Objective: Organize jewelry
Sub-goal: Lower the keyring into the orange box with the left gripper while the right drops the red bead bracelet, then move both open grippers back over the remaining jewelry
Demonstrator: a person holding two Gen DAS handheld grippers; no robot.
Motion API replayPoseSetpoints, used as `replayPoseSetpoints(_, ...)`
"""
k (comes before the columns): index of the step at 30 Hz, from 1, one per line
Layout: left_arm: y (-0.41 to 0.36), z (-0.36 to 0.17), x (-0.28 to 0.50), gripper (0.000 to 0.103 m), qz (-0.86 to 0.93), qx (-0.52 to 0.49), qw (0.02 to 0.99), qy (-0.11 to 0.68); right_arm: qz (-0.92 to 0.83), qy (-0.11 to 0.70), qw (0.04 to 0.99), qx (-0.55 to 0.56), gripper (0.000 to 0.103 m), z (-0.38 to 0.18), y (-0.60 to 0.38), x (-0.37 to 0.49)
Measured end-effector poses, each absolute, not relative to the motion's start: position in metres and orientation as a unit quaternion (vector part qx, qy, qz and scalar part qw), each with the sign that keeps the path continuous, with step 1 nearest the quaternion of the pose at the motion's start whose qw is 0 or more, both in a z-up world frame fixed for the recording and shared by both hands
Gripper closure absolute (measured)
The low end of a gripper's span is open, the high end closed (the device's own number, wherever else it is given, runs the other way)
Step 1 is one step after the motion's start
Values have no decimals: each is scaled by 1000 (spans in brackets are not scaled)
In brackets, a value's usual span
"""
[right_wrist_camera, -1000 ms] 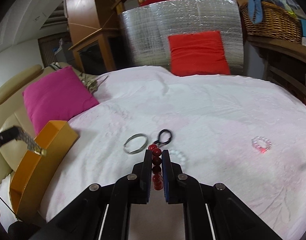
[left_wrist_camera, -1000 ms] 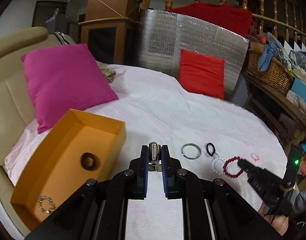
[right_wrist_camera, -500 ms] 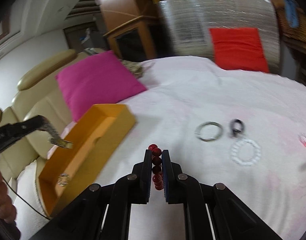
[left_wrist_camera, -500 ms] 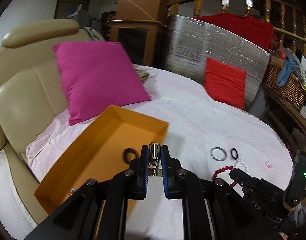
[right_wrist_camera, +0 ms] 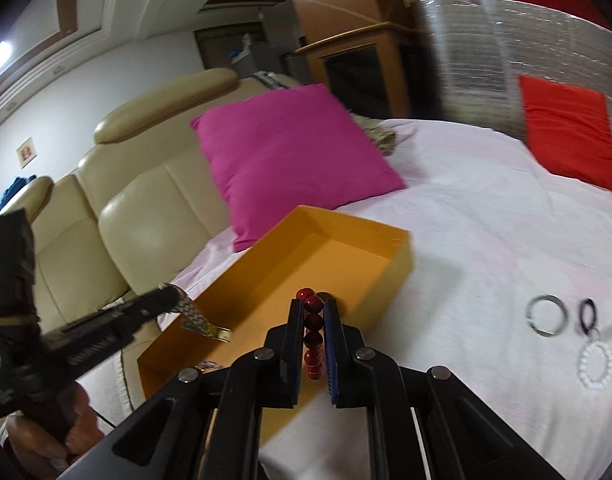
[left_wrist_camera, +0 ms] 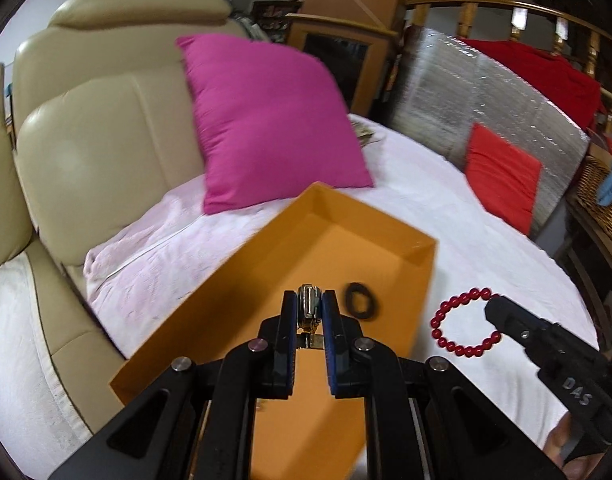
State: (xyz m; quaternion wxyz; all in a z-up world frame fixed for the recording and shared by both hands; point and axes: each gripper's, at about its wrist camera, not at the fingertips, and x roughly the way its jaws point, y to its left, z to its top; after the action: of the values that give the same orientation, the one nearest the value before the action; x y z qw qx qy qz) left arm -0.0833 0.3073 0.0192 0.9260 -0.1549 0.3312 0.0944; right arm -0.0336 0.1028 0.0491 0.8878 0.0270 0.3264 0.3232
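Both grippers have carried their loads from the white bedspread toward the orange tray.
Left gripper pinches a metal watch band above the tray floor; right gripper pinches a red bead bracelet at its near wall. Release low, clear of the black ring.

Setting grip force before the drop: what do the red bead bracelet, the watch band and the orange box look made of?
Red bead bracelet: hard, glossy beads, glass or polished stone by their highlights; strung, so it sags in a loop.
Watch band: linked metal, silver with a gold-toned end, shiny and flexible.
Orange box: thin matte card, judging by its sharp folded walls; probably light.
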Motion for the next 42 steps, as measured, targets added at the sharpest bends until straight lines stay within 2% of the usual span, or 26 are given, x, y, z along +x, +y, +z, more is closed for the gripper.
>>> replayPoseSetpoints(9,325,-15,-60,91,104,-149,910,373,359,361,860,-28,92,19,157,-28)
replayPoseSetpoints(21,325,-39,-34,91,110,-140,890,419,330,411,848,-62,91,-10,164,-3)
replayPoseSetpoints(25,322,-34,-33,89,112,-138,890,419,326,407,851,-60,83,-4,156,-3)
replayPoseSetpoints(27,318,-27,-36,82,114,-127,894,413,322,400,857,-47,75,1,146,-3)
replayPoseSetpoints(29,315,-21,-38,53,118,-121,898,406,316,393,863,-24,55,8,131,-1)
replayPoseSetpoints(31,310,-12,-44,48,122,-114,905,392,310,379,872,-9,43,16,118,-3)
replayPoseSetpoints(37,282,13,-52,46,105,-87,917,374,271,353,896,4,43,39,68,-4)
replayPoseSetpoints(42,248,27,-52,37,86,-67,923,369,221,350,910,24,43,46,8,-2)
